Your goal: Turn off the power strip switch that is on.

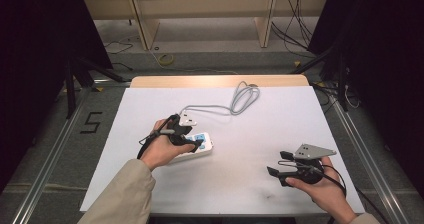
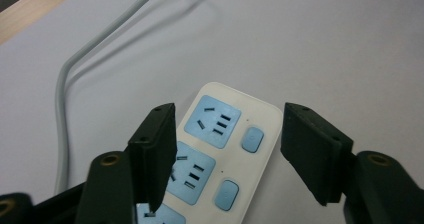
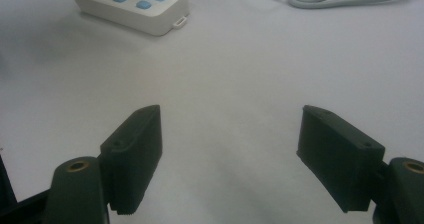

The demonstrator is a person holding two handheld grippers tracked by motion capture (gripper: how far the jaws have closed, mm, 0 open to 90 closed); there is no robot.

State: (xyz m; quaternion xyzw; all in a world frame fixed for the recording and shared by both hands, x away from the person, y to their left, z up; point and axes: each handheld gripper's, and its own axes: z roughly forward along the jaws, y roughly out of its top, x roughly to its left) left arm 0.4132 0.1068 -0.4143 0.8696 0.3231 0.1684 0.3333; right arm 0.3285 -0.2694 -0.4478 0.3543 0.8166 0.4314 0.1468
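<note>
White table top [image 1: 260, 134] spans the centre of the high view; wooden edge along its far side. A dark "5" mark [image 1: 91, 122] sits on the floor at left of frame, the one piece of writing that can be read.

Grey cable [image 1: 235, 103] loops in the upper centre of the high view and runs down toward frame centre-left.

White power strip [image 1: 202, 146] with blue sockets and blue switches lies centre-left on the table; no brand or label legible on it.

Left gripper [image 2: 227, 149]: jaws wide apart, hovering above the strip's near end; strip shows between and below the jaws, contact cannot be told. Nothing held.

Right gripper [image 3: 230, 154]: lower right of the high view, well apart from the strip. Jaws wide, bare table between them, holding nothing. Strip shows at upper left of its own view
</note>
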